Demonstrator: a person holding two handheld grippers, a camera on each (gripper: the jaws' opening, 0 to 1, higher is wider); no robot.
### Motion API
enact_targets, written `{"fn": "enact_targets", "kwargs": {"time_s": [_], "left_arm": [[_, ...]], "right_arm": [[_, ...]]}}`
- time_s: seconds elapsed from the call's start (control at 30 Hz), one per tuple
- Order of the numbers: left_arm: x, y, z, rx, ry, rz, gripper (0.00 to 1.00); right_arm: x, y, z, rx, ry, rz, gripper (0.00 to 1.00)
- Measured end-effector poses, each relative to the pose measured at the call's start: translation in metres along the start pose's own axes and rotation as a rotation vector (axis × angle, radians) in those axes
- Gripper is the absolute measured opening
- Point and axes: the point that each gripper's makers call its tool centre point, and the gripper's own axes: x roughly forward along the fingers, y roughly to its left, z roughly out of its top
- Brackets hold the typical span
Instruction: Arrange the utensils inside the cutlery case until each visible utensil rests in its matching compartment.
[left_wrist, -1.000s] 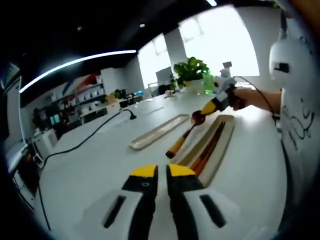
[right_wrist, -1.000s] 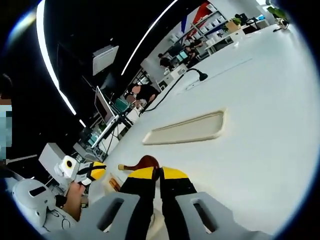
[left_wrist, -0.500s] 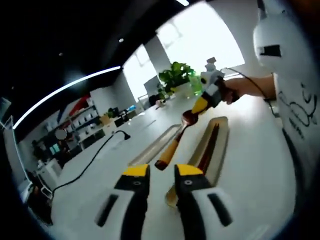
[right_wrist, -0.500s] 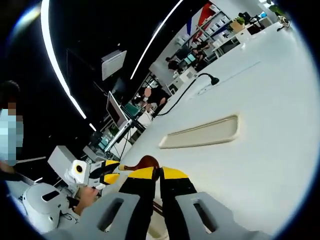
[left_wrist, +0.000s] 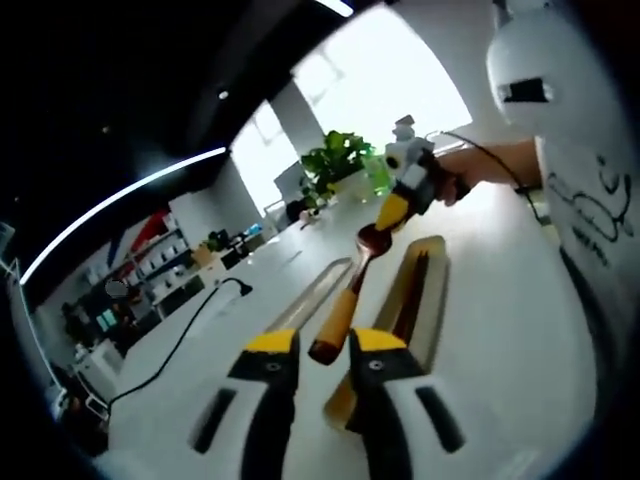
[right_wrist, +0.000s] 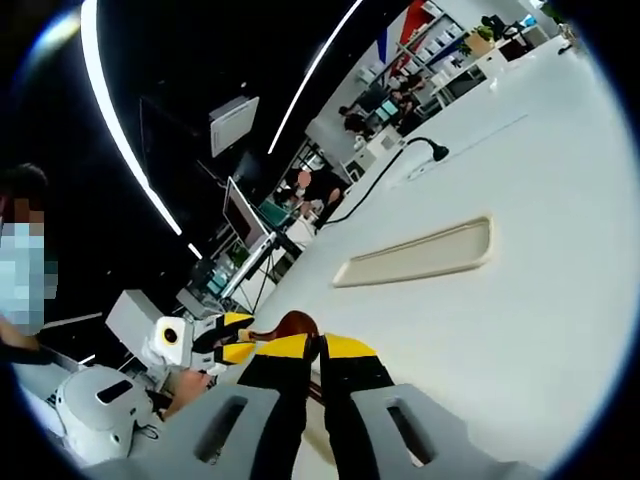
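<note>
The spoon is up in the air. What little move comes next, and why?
Probably lower it. The right hand-held gripper pinches the wooden spoon by its bowl, above the table, its handle end between the left hand-held gripper's open jaws. The cutlery case with chopsticks lies beside it.

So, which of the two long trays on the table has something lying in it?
The darker tray nearer the person holds dark sticks; the pale tray beside it lies bare.

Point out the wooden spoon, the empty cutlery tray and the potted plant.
wooden spoon (left_wrist: 338, 322), left gripper view, on its handle.
empty cutlery tray (right_wrist: 420, 256), right gripper view, on its inner floor.
potted plant (left_wrist: 332, 160), left gripper view, on its leaves.
</note>
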Motion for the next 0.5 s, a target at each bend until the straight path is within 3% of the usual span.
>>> {"fn": "enact_targets", "kwargs": {"time_s": [0.5], "left_arm": [[-0.007, -0.018, 0.0, 0.049, -0.015, -0.075, 0.19]], "right_arm": [[0.002, 0.001, -0.002, 0.026, 0.005, -0.011, 0.01]]}}
